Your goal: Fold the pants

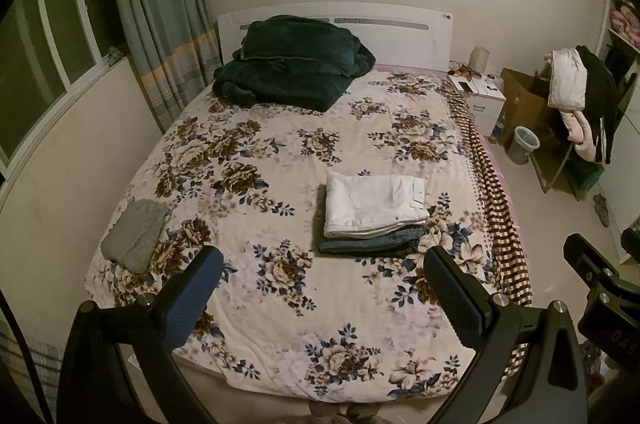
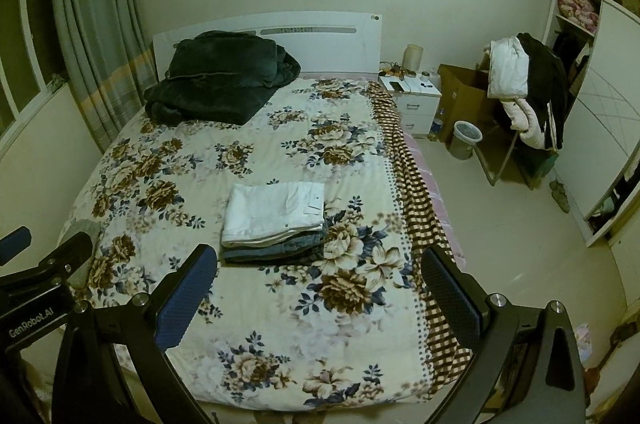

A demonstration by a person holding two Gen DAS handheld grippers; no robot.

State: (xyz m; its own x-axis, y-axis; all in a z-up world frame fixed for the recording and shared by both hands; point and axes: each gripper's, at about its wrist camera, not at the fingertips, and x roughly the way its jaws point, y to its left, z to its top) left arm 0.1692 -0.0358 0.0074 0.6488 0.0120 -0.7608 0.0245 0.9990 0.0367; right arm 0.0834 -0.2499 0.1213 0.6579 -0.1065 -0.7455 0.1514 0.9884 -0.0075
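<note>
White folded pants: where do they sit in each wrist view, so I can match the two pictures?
Left wrist: white folded pants, right of centre, on top of the denim stack.
Right wrist: white folded pants, left of centre, same stack.
Shared landmark: dark green blanket by the headboard.

The white pants [image 1: 374, 204] look like smooth, matt woven cloth, stacked on coarser blue denim jeans [image 1: 370, 244]. The floral bedspread [image 1: 280, 152] is soft, fleecy fabric. The dark green blanket [image 1: 296, 64] appears plush. Gripper pads [image 1: 454, 294] are matt, textured rubber; the headboard [image 1: 400, 36] is smooth and painted white.
</note>
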